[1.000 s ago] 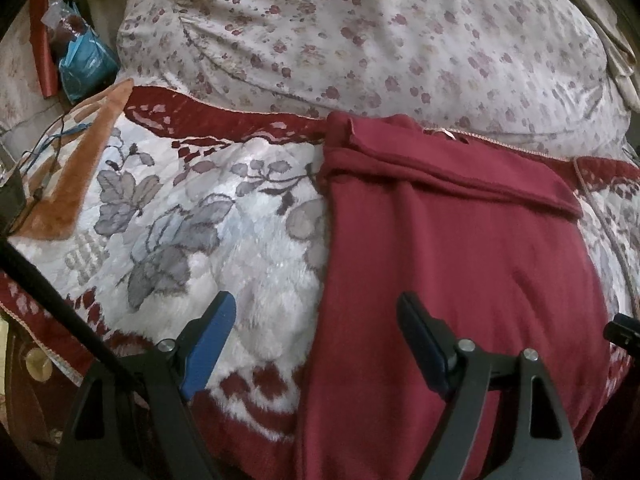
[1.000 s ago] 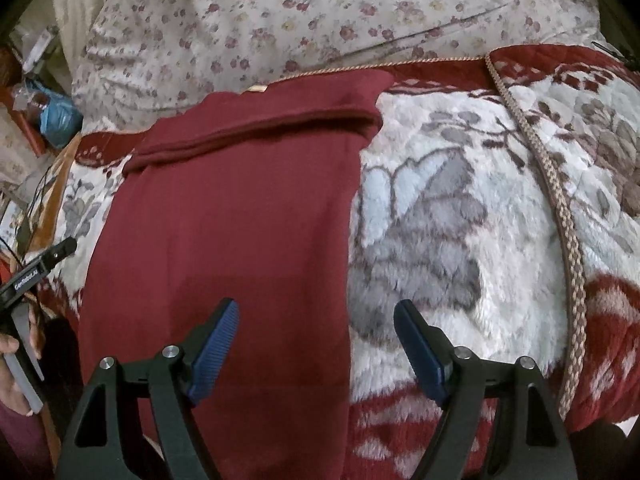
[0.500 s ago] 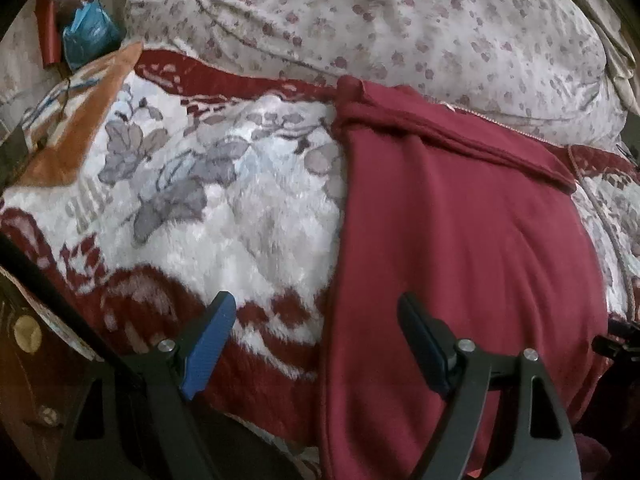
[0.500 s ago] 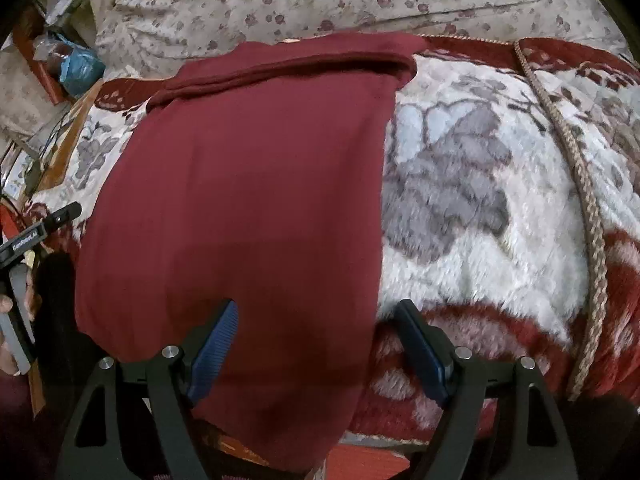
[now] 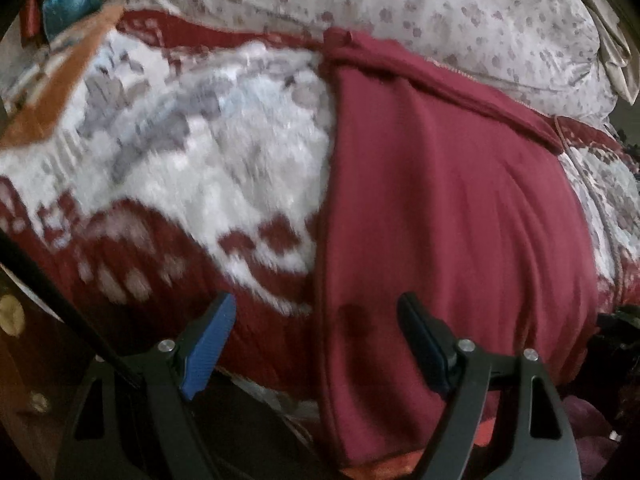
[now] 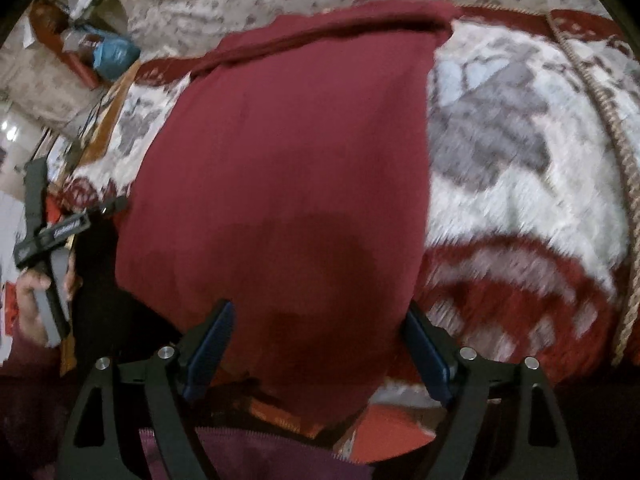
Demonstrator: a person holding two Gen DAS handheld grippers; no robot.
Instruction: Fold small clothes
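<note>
A dark red garment (image 5: 448,208) lies flat on the bed blanket, its far end folded over and its near end hanging over the bed edge; it also shows in the right wrist view (image 6: 288,184). My left gripper (image 5: 316,344) is open and empty, straddling the garment's left edge near its hanging end. My right gripper (image 6: 320,344) is open and empty, with the garment's near hem between its spread fingers. The left gripper's handle, held by a hand, shows in the right wrist view (image 6: 44,248).
A plush white, grey and red flowered blanket (image 5: 192,152) covers the bed. A floral quilt (image 5: 400,12) is piled behind the garment. A blue bag (image 6: 112,52) and clutter sit at far left. A braided cord (image 6: 616,152) runs along the blanket at right.
Both grippers have pulled back toward the near bed edge and lowered; the garment's hanging hem has come into view. Both stay open.
</note>
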